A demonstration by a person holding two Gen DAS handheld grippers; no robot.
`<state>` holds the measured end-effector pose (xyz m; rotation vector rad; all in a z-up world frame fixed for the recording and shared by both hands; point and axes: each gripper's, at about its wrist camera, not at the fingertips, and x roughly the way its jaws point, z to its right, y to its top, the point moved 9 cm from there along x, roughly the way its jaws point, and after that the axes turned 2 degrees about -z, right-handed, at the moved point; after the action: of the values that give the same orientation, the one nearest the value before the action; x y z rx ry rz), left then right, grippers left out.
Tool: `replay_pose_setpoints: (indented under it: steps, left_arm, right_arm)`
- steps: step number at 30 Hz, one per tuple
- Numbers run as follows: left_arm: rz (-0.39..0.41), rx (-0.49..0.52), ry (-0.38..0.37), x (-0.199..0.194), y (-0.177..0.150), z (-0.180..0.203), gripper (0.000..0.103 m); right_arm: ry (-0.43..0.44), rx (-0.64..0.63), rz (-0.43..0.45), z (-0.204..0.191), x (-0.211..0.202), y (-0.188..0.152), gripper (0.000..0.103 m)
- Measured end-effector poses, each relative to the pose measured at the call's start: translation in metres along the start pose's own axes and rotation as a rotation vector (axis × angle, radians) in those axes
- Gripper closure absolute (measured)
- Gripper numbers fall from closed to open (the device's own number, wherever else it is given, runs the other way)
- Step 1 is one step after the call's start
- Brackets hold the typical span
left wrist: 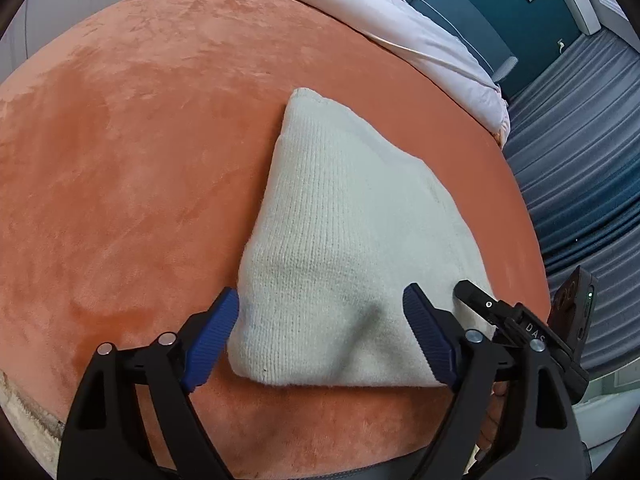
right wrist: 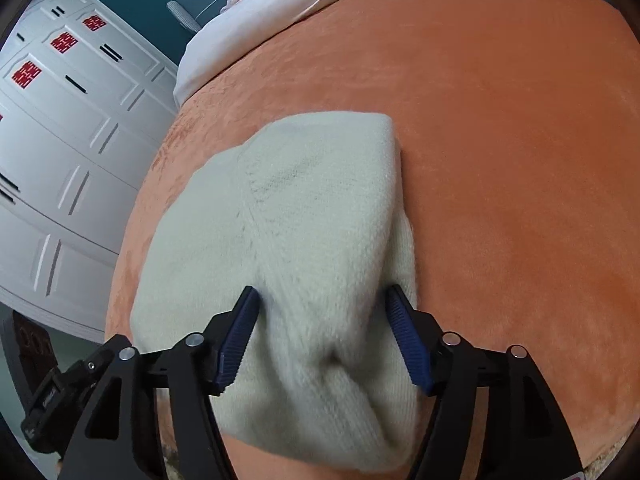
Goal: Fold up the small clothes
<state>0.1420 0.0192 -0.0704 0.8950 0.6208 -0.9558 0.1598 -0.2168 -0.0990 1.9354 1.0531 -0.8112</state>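
Knitwear is down: cream knit garment (left wrist: 340, 240) lies folded on the orange plush blanket (left wrist: 140, 160) covering the bed, near the edge facing me. In my left wrist view it reads as a rough wedge, narrow end pointing away toward the white duvet (left wrist: 400, 28).

Left gripper (left wrist: 322, 336): jaws spread wide, blue pads (left wrist: 212, 344) straddling the near edge of the knit. Left pad sits just off the fabric's edge, right pad over the fabric; neither pinches anything that I can see. Nothing held.

Right gripper (right wrist: 324, 340): jaws also wide. A raised ridge of the knit sits between the blue pads (right wrist: 240, 340). Left pad looks to be touching the fabric, right pad just beside it; no squeeze visible, so I read it as released.

From the left wrist view, the right gripper's black body shows at the knit's right corner. White wardrobe (right wrist: 68, 140) stands off the bed's side in my right view.
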Motion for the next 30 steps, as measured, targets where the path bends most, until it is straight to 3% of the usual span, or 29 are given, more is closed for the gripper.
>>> replay_pose_setpoints:
  steps: [2,3,4,5,6,7,9,12,14,15,17,20,22,24,27,29,30]
  left_arm:
    - [-0.021,-0.026,0.008,0.013,0.0,-0.007,0.014]
    - [-0.052,-0.038,0.011,0.023,0.0,-0.012,0.018]
    - [-0.071,-0.05,-0.011,0.029,-0.001,-0.013,0.031]
    - [-0.077,-0.063,-0.023,0.031,-0.001,-0.013,0.031]
    - [-0.06,-0.065,-0.025,0.027,0.001,-0.011,0.035]
    - [-0.044,-0.052,-0.026,0.021,0.003,-0.007,0.04]
    - [-0.005,-0.02,-0.03,0.007,0.007,0.0,0.047]
    - [0.053,-0.017,0.001,-0.006,0.011,-0.004,0.048]
    - [0.024,-0.008,0.05,0.006,0.006,-0.014,0.045]
    - [0.004,0.012,0.074,0.014,0.001,-0.019,0.039]
    - [-0.013,0.045,0.081,0.019,-0.006,-0.018,0.036]
    - [0.012,0.112,0.141,0.008,-0.009,-0.011,0.037]
    - [0.002,0.151,0.158,0.006,-0.013,-0.009,0.037]
    - [-0.007,0.169,0.173,0.008,-0.015,-0.009,0.036]
    - [-0.017,0.148,0.183,0.009,-0.016,-0.012,0.033]
    - [-0.022,0.122,0.178,0.007,-0.017,-0.014,0.032]
    - [-0.02,0.113,0.168,0.003,-0.017,-0.014,0.032]
  right_arm:
    - [-0.004,0.003,-0.003,-0.004,0.009,0.001,0.028]
    - [-0.023,-0.008,-0.005,-0.006,0.013,0.0,0.031]
    - [-0.057,-0.041,-0.006,-0.009,0.016,0.0,0.046]
    - [-0.079,-0.081,-0.005,-0.015,0.017,0.002,0.056]
    - [-0.08,-0.115,-0.002,-0.023,0.013,0.006,0.075]
    - [-0.069,-0.132,0.012,-0.032,0.006,0.013,0.082]
    - [0.005,-0.174,0.084,-0.055,-0.018,0.03,0.084]
    - [0.041,-0.293,0.176,-0.092,-0.048,0.045,0.084]
    - [0.019,-0.295,0.128,-0.08,-0.033,0.04,0.083]
    - [-0.023,-0.274,0.07,-0.064,-0.016,0.032,0.081]
    - [-0.124,-0.214,-0.047,-0.023,0.017,0.008,0.077]
    - [0.011,-0.036,0.029,-0.004,-0.016,-0.008,0.076]
    - [0.012,0.036,0.078,0.001,-0.042,-0.01,0.076]
    - [0.009,-0.001,0.113,-0.007,-0.062,-0.011,0.088]
    - [-0.042,-0.107,0.071,-0.013,-0.056,-0.02,0.089]
    - [-0.081,-0.115,0.007,-0.003,-0.038,-0.028,0.089]
    - [-0.074,-0.098,0.029,-0.006,-0.038,-0.023,0.088]
